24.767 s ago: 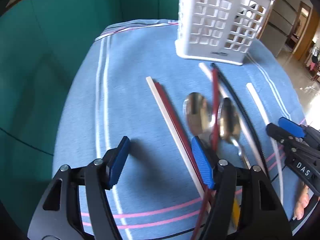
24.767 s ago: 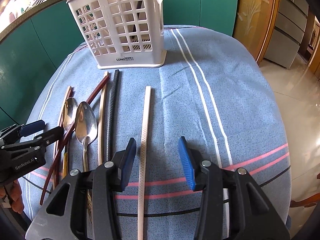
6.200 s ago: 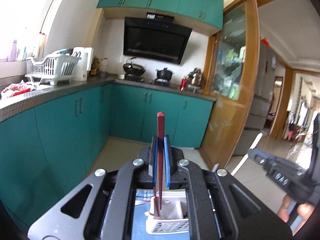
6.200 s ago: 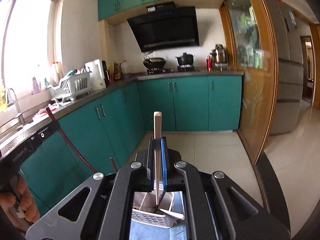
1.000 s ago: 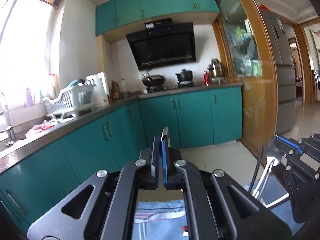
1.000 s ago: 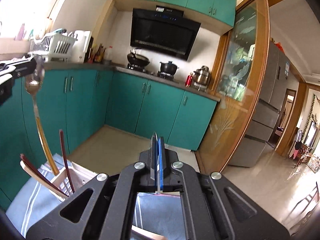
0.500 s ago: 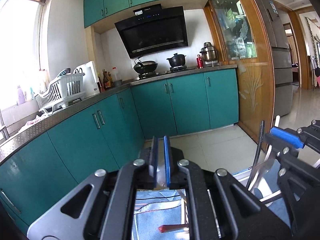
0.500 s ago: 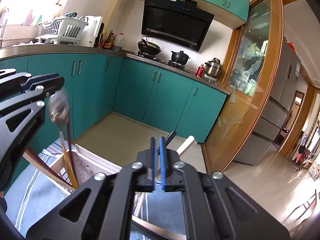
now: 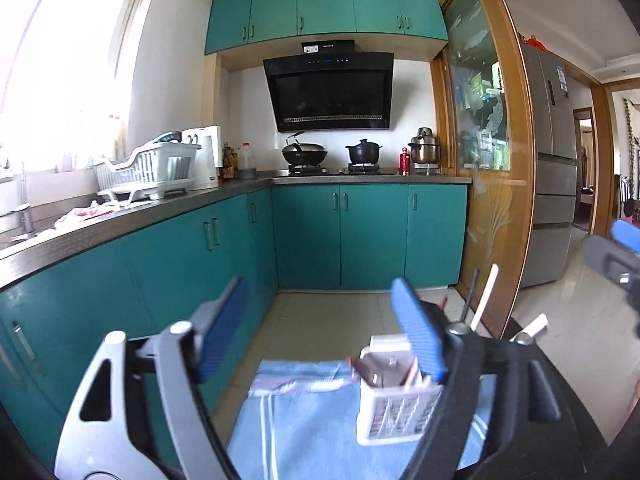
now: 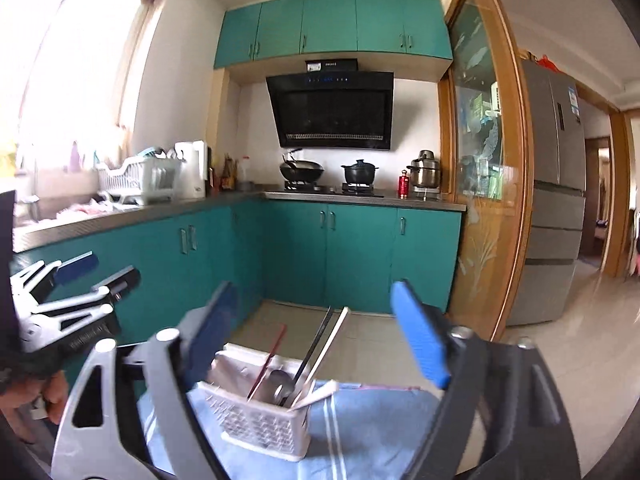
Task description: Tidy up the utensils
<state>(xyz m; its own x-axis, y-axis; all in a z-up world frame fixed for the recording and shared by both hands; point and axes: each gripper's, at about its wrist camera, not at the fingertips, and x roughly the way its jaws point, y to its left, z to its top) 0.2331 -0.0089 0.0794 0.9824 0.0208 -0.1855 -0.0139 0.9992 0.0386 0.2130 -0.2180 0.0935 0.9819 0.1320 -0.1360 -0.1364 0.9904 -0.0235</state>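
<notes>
A white slotted basket (image 10: 260,420) stands on the blue striped tablecloth (image 10: 360,424). It holds a red chopstick (image 10: 272,354), a black one (image 10: 316,344), a white one (image 10: 332,340) and a metal spoon (image 10: 280,386). My right gripper (image 10: 316,336) hovers above and behind it, jaws opening wide, nothing between them. In the left wrist view the basket (image 9: 396,412) sits low right, partly behind a blue pad. My left gripper (image 9: 320,332) is also opening, with nothing in it. Each gripper shows in the other's view: left (image 10: 68,296), right (image 9: 616,256).
Teal cabinets (image 9: 340,236) and a grey counter with a dish rack (image 9: 148,168) run along the left and back walls. A stove with pots (image 9: 332,156), a wood-framed glass door (image 9: 480,160) and a fridge (image 9: 556,184) lie beyond. A hand (image 10: 48,392) shows at lower left.
Both grippers went from shut to wide open. The spoons that they held over the basket are released, and both hands have drawn back from it.
</notes>
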